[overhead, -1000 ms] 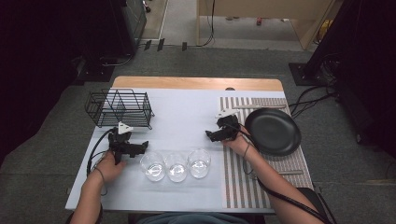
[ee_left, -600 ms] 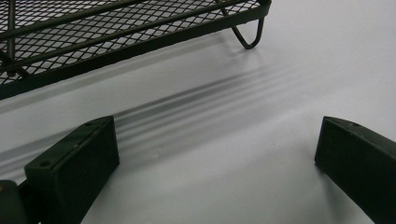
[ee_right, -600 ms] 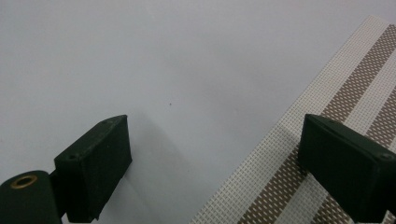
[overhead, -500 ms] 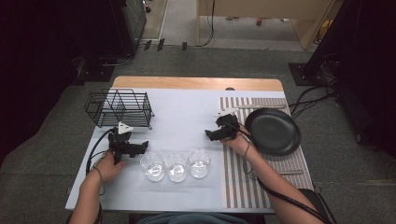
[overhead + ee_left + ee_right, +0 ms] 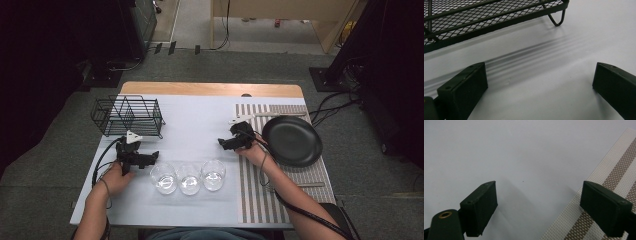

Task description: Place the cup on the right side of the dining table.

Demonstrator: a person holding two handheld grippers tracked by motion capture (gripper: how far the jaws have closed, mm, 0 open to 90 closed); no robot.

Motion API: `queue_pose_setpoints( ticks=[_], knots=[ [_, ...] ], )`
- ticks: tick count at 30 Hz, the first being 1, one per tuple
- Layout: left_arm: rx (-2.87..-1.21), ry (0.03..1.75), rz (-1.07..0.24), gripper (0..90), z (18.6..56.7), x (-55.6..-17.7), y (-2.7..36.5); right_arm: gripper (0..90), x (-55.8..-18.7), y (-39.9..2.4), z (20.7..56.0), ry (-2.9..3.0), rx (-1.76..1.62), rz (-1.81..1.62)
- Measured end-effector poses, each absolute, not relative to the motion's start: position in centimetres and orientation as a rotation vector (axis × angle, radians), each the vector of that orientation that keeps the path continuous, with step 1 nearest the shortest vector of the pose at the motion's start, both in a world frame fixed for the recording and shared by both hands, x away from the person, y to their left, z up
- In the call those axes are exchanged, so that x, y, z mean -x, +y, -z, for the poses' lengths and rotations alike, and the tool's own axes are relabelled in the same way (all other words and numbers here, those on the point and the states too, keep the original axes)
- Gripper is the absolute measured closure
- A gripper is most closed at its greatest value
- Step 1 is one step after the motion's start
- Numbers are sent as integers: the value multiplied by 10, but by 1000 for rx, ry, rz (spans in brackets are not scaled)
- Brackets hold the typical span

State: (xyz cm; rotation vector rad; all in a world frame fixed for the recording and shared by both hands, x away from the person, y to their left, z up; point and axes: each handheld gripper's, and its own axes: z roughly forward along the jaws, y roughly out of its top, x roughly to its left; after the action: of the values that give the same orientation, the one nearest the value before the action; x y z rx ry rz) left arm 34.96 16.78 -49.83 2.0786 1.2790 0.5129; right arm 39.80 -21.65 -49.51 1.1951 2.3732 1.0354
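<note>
Left gripper (image 5: 150,159) sitting on the table (image 5: 200,120) with jaws wide apart, holding nothing, just beside three glasses (image 5: 188,177) lined up near the front edge, right gripper (image 5: 224,144) also spread wide, gripping nothing, by the striped mat (image 5: 260,195).

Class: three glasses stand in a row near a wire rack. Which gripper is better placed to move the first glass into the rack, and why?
Left, probably. The left gripper is open beside the leftmost glass, just below the rack.

Bright tabletop, dark surroundings, soft shadows
</note>
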Motion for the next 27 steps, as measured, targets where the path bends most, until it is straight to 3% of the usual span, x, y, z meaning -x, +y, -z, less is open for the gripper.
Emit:
queue_pose_setpoints(
  ticks=[27],
  knots=[
    [-2079, 1279, -513, 0, 498, -350, 168, 142, -391, -211, 485, 2415, -1167, -1057]
  ],
)
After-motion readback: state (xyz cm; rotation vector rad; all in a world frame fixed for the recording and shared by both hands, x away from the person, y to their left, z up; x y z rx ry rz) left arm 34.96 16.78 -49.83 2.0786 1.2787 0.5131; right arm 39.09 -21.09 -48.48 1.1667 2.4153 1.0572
